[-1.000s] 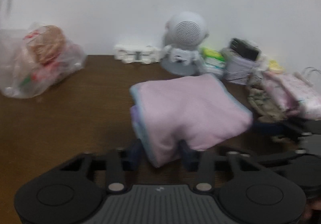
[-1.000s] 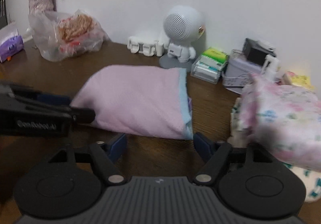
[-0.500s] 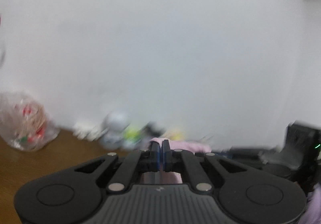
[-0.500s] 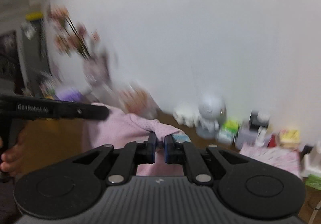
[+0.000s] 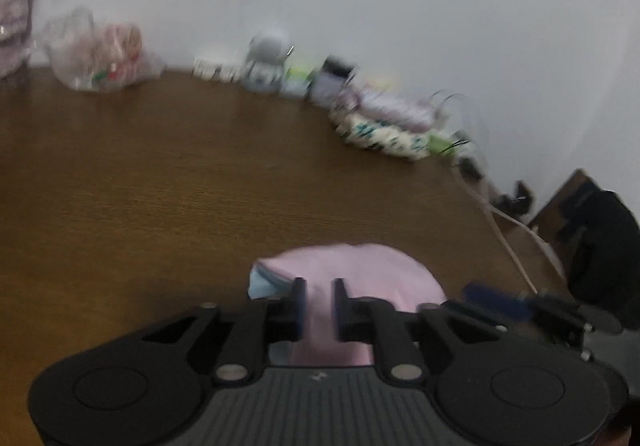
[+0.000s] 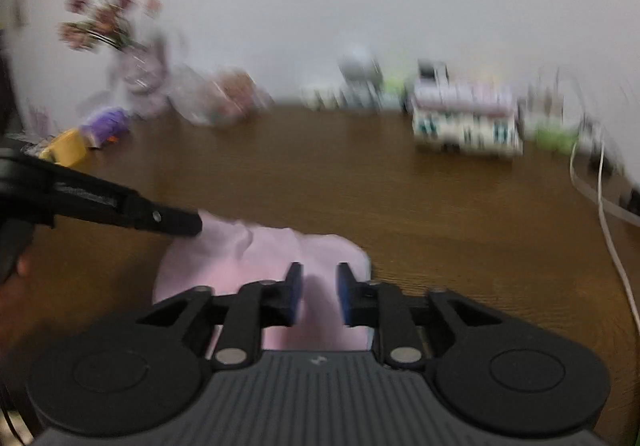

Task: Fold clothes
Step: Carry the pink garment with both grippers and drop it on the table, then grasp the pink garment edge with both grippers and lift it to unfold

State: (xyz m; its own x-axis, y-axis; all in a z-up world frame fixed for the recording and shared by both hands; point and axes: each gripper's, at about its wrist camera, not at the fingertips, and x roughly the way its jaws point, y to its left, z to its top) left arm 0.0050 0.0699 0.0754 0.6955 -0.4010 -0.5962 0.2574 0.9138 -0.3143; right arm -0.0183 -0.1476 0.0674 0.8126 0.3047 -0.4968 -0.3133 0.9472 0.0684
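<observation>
A pink cloth [image 5: 360, 270] with a light-blue edge lies bunched on the brown table [image 5: 200, 174] near its front. My left gripper [image 5: 320, 298] straddles the cloth's left part, its fingers slightly parted with fabric in the gap. In the right wrist view the same pink cloth [image 6: 264, 250] runs under my right gripper [image 6: 318, 290], which also stands a little open around it. The left gripper's black finger [image 6: 176, 220] touches the cloth's far left corner. Both views are blurred by motion.
A stack of folded floral clothes [image 6: 464, 122] sits at the back right. Along the wall stand a clear plastic bag [image 5: 100, 58], a grey round speaker [image 5: 266, 62], small boxes and a vase of flowers [image 6: 108, 26]. A white cable [image 6: 612, 242] runs down the right side.
Both grippers were shut on the pink cloth and held it up half a second ago. Now they are low over the table near its front, their fingers parted, and the cloth rests there.
</observation>
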